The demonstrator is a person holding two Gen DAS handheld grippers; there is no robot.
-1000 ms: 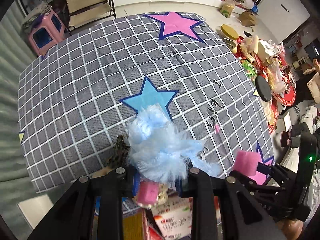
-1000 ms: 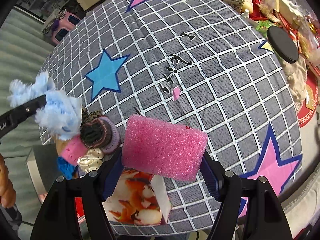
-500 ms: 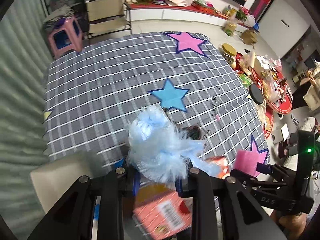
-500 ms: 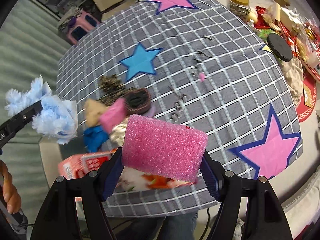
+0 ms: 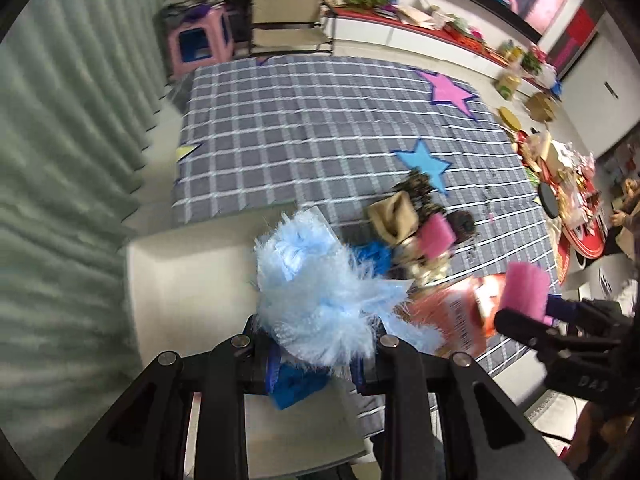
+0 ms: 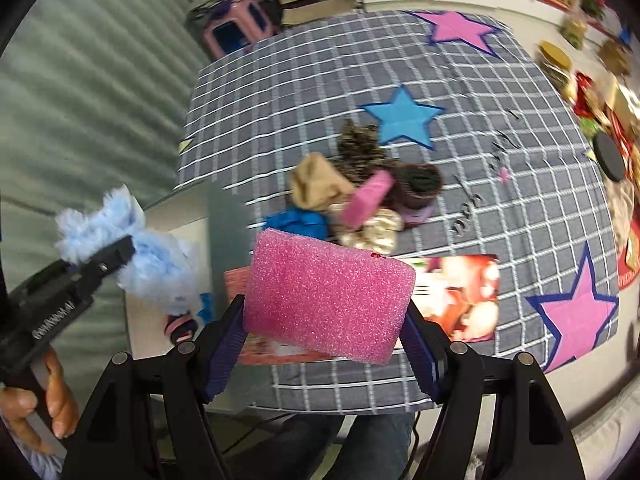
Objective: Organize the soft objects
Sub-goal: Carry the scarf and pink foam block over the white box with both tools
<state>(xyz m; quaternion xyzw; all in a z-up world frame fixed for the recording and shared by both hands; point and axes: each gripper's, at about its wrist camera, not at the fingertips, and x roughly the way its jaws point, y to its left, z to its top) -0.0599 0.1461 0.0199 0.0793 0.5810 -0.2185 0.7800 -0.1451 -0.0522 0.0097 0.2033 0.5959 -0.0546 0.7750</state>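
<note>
My left gripper (image 5: 316, 356) is shut on a fluffy light-blue soft object (image 5: 320, 292) and holds it over a white box (image 5: 192, 292) at the table's near left edge. It also shows in the right wrist view (image 6: 132, 252). My right gripper (image 6: 324, 340) is shut on a pink sponge block (image 6: 328, 296), held above the table's front edge. A pile of soft things lies on the checked cloth: a tan cloth (image 6: 316, 188), a small pink sponge (image 6: 368, 200), a blue cloth (image 6: 296, 220), a dark knit roll (image 6: 416, 184).
A flat printed carton (image 6: 456, 300) lies on the grey star-patterned cloth (image 6: 320, 80) under the pink sponge. A blue item (image 5: 296, 384) and a striped piece lie in the white box. A cluttered red table (image 5: 576, 208) stands to the right, a pink stool (image 5: 200, 40) behind.
Both grippers have pulled back and to the left, away from the pile. The left one with the blue fluff now hangs over the white box. Both grips are unchanged.
</note>
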